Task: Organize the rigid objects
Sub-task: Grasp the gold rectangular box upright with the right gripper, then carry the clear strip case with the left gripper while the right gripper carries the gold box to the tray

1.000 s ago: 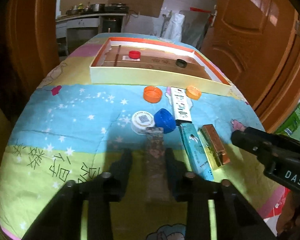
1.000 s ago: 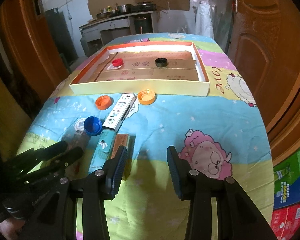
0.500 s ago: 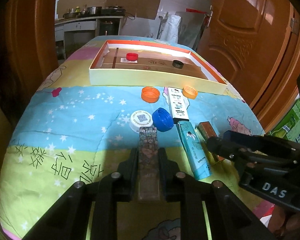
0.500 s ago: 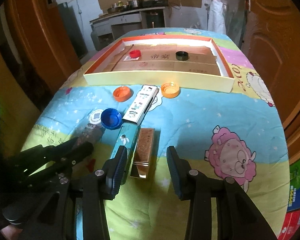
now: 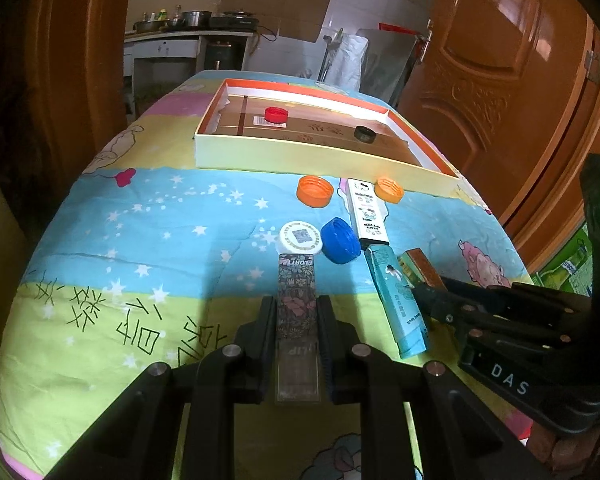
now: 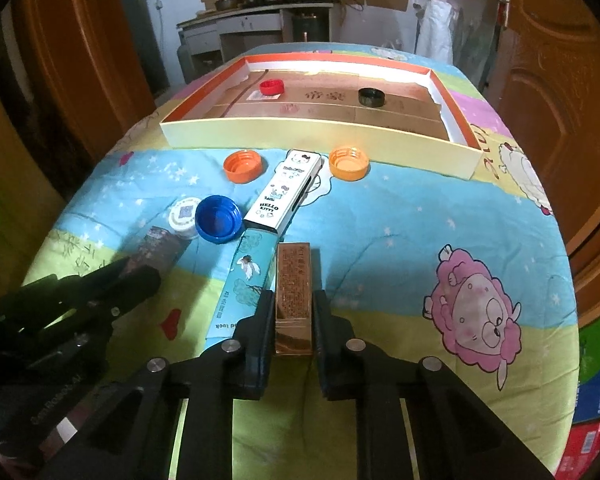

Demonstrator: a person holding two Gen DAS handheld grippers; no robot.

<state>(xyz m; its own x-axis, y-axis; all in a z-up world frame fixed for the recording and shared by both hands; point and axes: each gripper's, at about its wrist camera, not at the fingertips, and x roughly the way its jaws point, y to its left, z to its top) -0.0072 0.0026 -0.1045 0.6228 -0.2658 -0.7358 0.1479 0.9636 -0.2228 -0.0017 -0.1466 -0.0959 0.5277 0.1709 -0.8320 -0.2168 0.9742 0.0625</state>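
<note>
Left view: the left tongs squeeze a dark flowery box lying on the blanket; before, they stood open around it.

Right view: the right tongs now pinch a gold box beside the teal box.

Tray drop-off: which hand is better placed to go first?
Probably right: its tool grips the gold box facing open tray floor; the left tool holds the floral box behind caps.
</note>
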